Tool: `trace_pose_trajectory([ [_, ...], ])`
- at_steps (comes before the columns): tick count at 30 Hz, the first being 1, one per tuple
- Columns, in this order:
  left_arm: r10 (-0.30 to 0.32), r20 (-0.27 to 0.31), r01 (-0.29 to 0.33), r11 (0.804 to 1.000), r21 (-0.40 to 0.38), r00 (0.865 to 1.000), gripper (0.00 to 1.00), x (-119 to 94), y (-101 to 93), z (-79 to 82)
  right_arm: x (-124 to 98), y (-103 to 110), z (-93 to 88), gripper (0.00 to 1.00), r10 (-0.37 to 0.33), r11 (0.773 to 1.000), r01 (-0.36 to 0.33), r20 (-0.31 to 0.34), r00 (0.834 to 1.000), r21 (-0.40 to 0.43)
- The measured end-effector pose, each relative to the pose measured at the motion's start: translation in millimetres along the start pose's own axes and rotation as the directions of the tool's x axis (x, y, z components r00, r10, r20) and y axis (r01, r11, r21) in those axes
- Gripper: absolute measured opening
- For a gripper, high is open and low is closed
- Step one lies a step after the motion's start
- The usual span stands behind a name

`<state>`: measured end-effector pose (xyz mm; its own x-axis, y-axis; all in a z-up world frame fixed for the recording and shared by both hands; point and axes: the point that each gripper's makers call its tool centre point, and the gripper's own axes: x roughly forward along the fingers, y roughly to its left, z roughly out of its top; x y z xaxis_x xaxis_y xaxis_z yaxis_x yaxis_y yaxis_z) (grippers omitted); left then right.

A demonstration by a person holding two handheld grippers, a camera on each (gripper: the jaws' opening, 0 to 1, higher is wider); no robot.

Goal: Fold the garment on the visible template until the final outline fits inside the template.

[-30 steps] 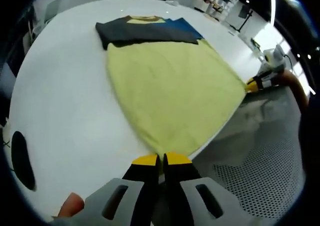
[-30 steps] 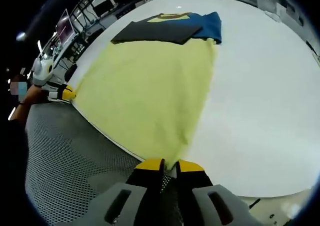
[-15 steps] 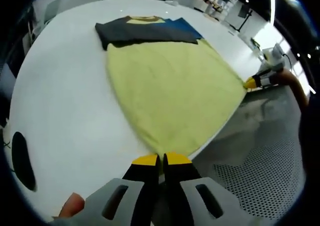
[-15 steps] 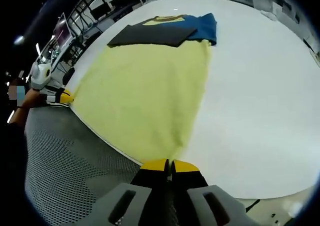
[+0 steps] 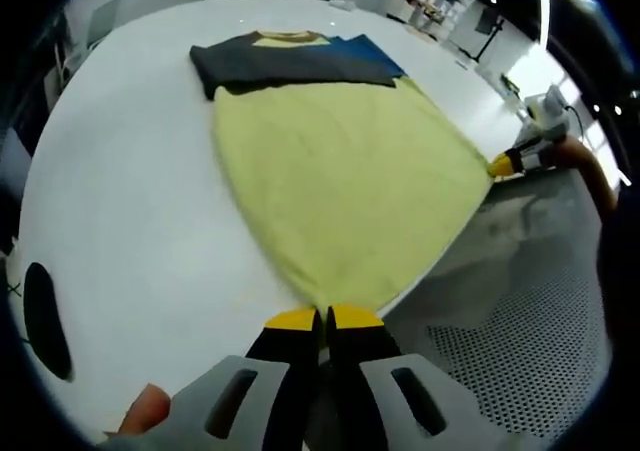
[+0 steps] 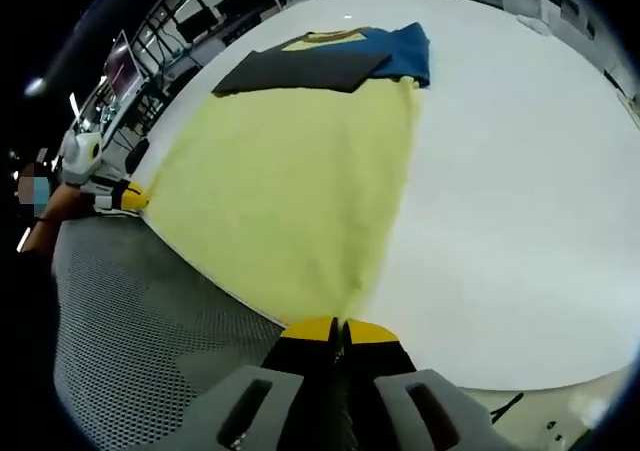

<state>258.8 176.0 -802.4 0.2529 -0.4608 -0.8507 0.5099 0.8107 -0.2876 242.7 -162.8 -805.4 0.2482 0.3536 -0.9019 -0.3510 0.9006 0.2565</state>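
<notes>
- Shirt is soft, light and floppy. It lies flat on the white table, with its bottom edge at the table's near side and the dark sleeves far away.
- Corners are the best place to hold it, so it stays smooth.
- Your left gripper is pinched tight on one bottom corner.
- Your right gripper is pinched tight on the other corner.

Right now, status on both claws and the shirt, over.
Left claw shut on shirt corner. Right claw shut on the other corner. Shirt stretched flat on table, sleeves folded in. Nothing in the way.
</notes>
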Motion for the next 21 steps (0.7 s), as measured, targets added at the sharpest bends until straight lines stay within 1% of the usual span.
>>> trace_pose_trajectory([
  [7, 0.002, 0.006, -0.002, 1.0, 0.018, 1.0, 0.0, -3, -2.0, 3.4, -3, 2, 1.9, 0.0, -0.001, 1.0, 0.001, 0.004, 1.0, -0.013],
  [13, 0.003, 0.016, -0.003, 1.0, 0.018, 1.0, 0.0, -7, -2.4, 5.5, -6, 2, 4.4, 0.0, -0.001, 1.0, 0.001, 0.011, 1.0, -0.014],
  [21, 0.003, 0.038, -0.004, 1.0, 0.019, 0.999, 0.0, -13, -4.3, 12.1, -16, 6, 13.6, 0.0, -0.002, 1.0, 0.003, 0.037, 0.999, -0.026],
])
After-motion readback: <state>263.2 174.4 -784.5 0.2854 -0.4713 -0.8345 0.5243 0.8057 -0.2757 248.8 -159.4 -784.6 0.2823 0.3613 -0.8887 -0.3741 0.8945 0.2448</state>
